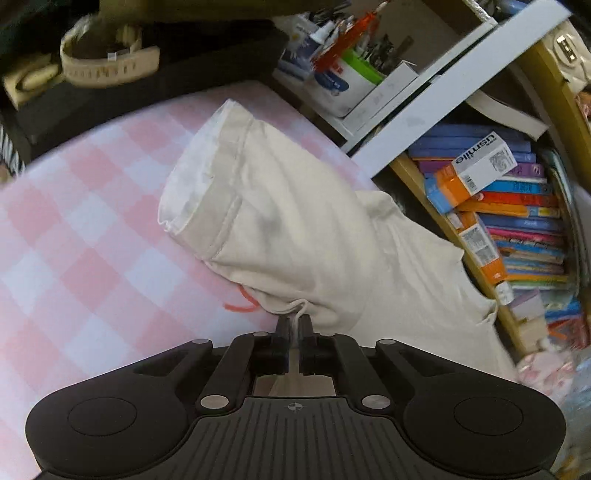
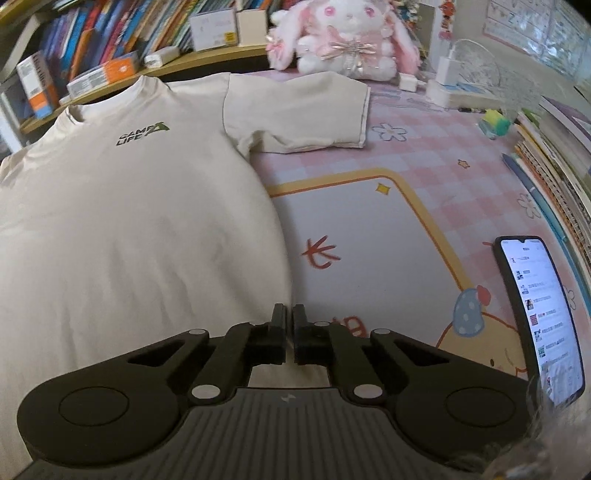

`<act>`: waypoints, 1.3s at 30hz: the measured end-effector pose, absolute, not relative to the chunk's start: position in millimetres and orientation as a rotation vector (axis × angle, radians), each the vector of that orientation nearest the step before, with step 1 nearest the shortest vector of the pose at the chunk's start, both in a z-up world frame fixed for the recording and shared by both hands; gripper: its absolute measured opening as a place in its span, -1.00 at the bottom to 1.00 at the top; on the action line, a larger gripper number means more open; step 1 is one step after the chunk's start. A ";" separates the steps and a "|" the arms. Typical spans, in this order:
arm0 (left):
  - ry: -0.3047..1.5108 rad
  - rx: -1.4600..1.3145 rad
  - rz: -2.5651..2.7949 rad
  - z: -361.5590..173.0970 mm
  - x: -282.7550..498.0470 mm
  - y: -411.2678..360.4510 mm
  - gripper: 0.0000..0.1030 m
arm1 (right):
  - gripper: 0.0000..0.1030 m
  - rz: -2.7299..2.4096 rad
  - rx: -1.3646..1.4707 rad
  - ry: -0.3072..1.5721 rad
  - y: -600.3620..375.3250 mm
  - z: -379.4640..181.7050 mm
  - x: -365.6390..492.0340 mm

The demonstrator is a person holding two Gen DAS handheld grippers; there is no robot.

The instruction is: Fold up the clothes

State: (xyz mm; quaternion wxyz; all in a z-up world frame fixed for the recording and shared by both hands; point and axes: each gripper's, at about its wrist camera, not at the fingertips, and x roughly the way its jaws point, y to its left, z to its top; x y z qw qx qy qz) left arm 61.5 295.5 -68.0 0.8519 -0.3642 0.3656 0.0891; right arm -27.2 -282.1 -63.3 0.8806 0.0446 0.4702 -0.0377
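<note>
A cream T-shirt with a small green chest logo lies face up on the pink checked desk mat, its collar towards the bookshelf. One short sleeve lies spread out to the right. My right gripper is shut at the shirt's right side edge, low on the body, with cream cloth showing under its fingers. In the left wrist view the other sleeve bulges up with its cuff open. My left gripper is shut on a pinched fold of the T-shirt below that sleeve.
A lit phone lies at the mat's right edge. At the back stand a pink plush rabbit, white chargers and a glass bowl. Bookshelves are close behind the shirt. A person's wrist with a beige watch is top left.
</note>
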 end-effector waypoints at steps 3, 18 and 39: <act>0.771 -0.733 0.146 -68.9 63.9 293.1 -0.85 | -0.93 -0.058 0.082 0.982 -279.5 -63.5 -31.0; 0.876 -0.413 0.088 -36.1 -63.6 237.3 0.28 | -0.24 0.004 0.086 0.975 -293.5 -61.9 -41.6; 0.882 -0.178 0.179 -39.1 -106.8 182.8 -0.91 | -0.95 0.124 -0.017 0.956 -318.4 -64.8 -65.5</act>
